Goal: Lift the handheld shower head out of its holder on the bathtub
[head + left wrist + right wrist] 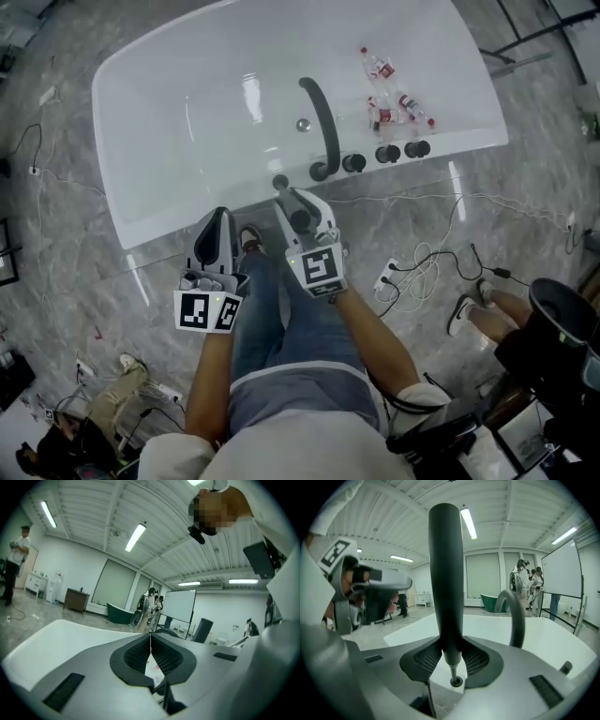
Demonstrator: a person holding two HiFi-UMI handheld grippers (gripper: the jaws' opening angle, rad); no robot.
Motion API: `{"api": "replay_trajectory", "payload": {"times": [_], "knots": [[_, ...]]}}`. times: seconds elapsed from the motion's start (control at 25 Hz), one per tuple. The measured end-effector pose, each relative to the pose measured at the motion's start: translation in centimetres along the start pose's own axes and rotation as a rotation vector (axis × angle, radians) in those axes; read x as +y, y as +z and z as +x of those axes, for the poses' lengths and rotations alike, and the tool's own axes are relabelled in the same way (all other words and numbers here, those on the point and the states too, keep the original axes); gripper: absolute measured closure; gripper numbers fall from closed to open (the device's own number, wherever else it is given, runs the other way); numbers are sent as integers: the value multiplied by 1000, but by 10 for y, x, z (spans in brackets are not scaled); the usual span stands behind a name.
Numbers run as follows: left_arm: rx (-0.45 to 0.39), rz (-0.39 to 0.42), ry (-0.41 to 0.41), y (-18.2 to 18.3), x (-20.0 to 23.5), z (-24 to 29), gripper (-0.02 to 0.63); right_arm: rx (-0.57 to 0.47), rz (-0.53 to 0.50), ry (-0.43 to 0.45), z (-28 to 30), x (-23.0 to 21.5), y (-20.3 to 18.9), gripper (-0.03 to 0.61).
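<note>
The handheld shower head [446,573] is a dark, slim wand that stands upright between my right gripper's [451,657] jaws, whose pads press on its lower end. A thin metal stem runs from that end down to the round black holder [455,682] on the white bathtub rim [440,674]. In the head view my right gripper [298,211] sits just in front of the holder [279,181] at the near rim. Left of it, off the tub, my left gripper [221,217] hangs with its jaws together; its pads [140,656] meet with nothing between them.
A black curved spout [323,127] and three black knobs [387,154] stand on the tub's near rim. Several small bottles [389,98] lie inside the white tub [169,112]. Cables and a power strip [389,275] lie on the marble floor. A seated person's feet [469,309] are at the right.
</note>
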State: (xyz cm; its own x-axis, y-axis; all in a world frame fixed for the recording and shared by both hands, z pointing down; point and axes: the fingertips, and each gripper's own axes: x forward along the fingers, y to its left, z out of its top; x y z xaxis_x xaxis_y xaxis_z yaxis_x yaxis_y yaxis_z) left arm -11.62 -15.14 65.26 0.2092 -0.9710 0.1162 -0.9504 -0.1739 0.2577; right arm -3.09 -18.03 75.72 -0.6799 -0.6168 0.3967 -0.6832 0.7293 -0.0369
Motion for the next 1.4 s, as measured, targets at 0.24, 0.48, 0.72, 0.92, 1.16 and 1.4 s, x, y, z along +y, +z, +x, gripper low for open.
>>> {"api": "replay_trajectory", "payload": {"times": [0.24, 0.48, 0.72, 0.92, 1.16, 1.4], "knots": [[-28, -30, -113, 132, -25, -57, 595, -85, 62, -47, -121, 62, 187, 440], [-69, -49, -268, 251, -37, -112, 595, -195, 67, -99, -198, 114, 330, 440], [-121, -70, -371, 322, -32, -139, 595, -241, 106, -174, -232, 148, 403, 440], [-139, -96, -411, 379, -27, -160, 595, -258, 139, -187, -253, 180, 457, 440], [-118, -32, -408, 370, -23, -167, 595, -294, 138, -191, -251, 193, 452, 440], [-41, 98, -380, 360, -25, -158, 596, -282, 127, -186, -237, 191, 445, 440]]}}
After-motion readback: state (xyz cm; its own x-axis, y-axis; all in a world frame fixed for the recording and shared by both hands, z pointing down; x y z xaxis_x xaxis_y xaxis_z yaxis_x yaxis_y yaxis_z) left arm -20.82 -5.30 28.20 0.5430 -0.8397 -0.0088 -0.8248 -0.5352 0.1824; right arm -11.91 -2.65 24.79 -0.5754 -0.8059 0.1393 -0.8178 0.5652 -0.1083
